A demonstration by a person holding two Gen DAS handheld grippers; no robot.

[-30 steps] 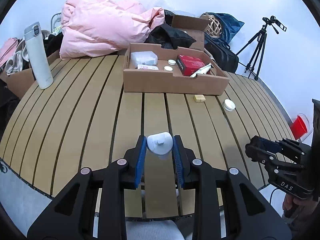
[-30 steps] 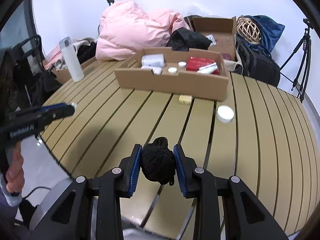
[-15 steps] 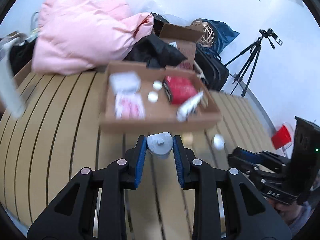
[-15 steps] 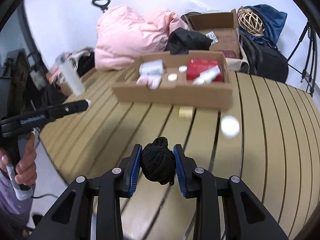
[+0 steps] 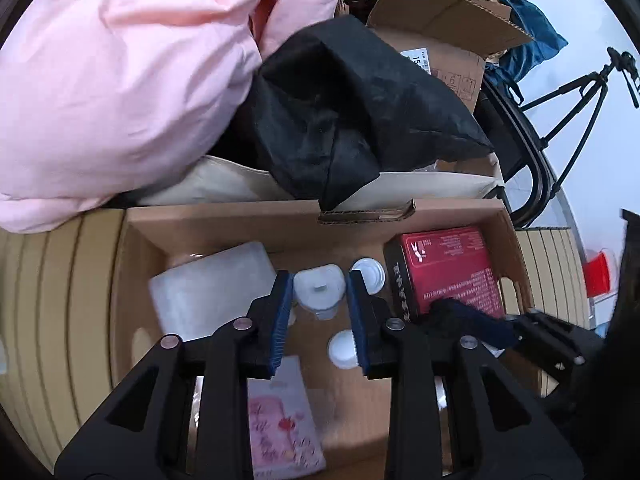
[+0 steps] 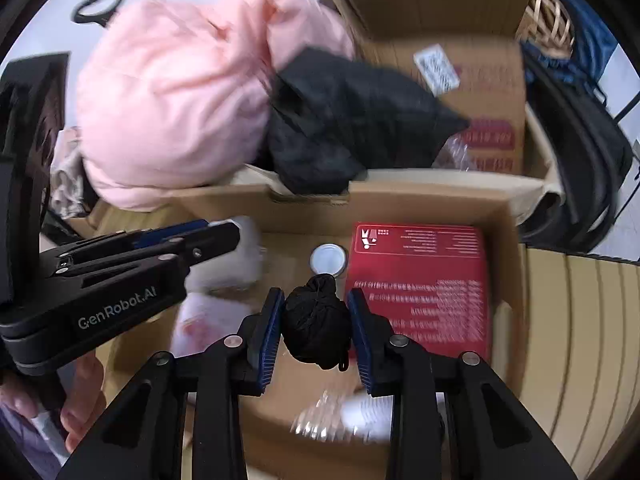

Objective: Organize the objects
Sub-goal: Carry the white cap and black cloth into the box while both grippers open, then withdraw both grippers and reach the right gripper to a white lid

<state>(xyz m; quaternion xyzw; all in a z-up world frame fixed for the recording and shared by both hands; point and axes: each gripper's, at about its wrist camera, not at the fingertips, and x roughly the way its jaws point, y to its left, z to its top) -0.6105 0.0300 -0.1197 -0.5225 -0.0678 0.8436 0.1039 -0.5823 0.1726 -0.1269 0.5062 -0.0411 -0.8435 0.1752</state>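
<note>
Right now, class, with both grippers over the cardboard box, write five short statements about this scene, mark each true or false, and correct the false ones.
1. The left gripper has a small white container between its jaws, which are opening. True.
2. The right gripper has a red box between its jaws. False: a black bundle sits there, and the jaws are opening; the red box lies in the cardboard box.
3. Both grippers are above the cardboard box. True.
4. The cardboard box is empty. False: it holds the red box, a round white lid and more.
5. A pink quilt lies behind the box. True.
</note>
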